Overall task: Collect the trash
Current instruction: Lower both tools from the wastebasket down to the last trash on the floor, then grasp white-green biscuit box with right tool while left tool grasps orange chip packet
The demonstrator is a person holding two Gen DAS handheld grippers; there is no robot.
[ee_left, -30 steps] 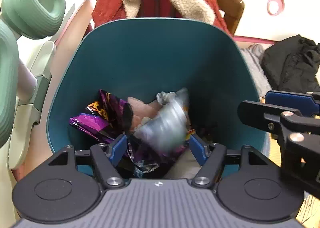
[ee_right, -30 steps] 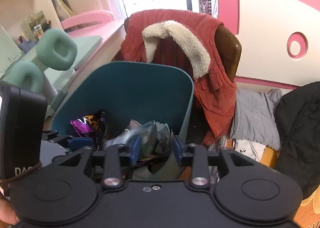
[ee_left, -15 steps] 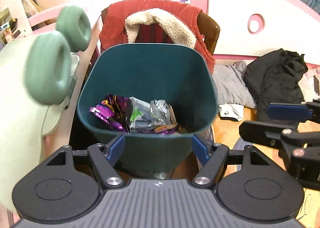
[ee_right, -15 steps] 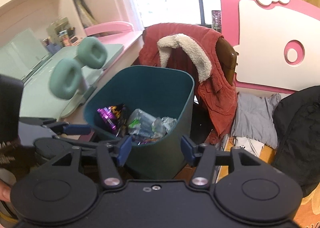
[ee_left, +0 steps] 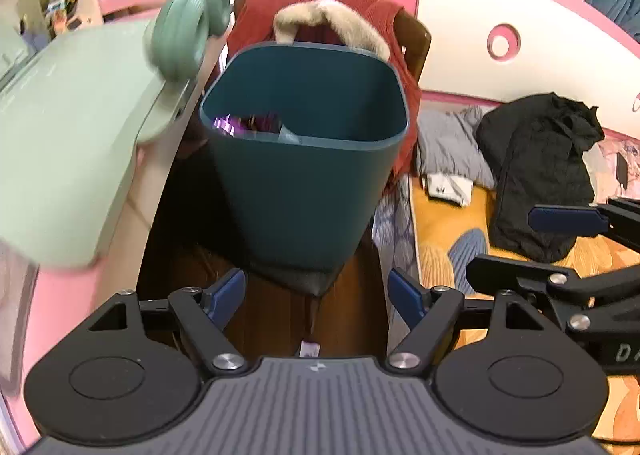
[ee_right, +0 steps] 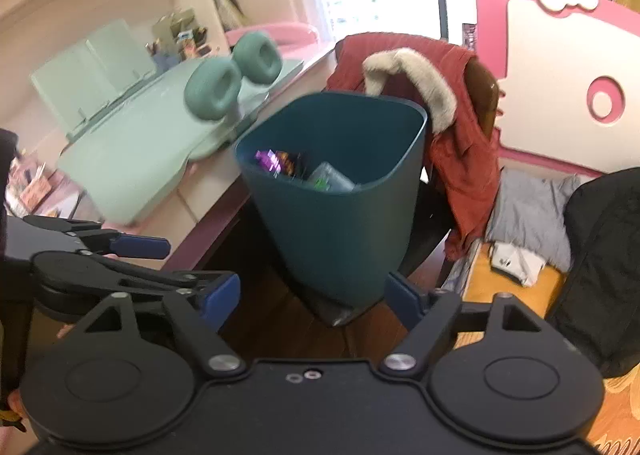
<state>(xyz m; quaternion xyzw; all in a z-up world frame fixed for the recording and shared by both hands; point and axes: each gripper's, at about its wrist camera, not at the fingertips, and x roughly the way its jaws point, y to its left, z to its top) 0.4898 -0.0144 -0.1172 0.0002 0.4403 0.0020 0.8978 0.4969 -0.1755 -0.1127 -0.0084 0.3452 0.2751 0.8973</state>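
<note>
Left wrist view had the left gripper point(ee_left: 316, 297) empty, jaws wide and just been opening. Teal bin point(ee_left: 304, 191) stood on the floor beyond it, purple wrapper point(ee_left: 228, 123) peeking over the near rim. Right wrist view: right gripper point(ee_right: 312, 295) also empty, jaws just spread wide, with the bin point(ee_right: 340, 223) in front holding the wrapper point(ee_right: 272, 161) and a clear crumpled bag point(ee_right: 330, 177). Red jacket point(ee_right: 460, 127) hung just behind it.

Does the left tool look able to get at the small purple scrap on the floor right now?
Probably yes. The scrap lies on bare floor just below the open, empty left tool, with the bin standing farther ahead and nothing between. It is partly hidden by the tool's body.
</note>
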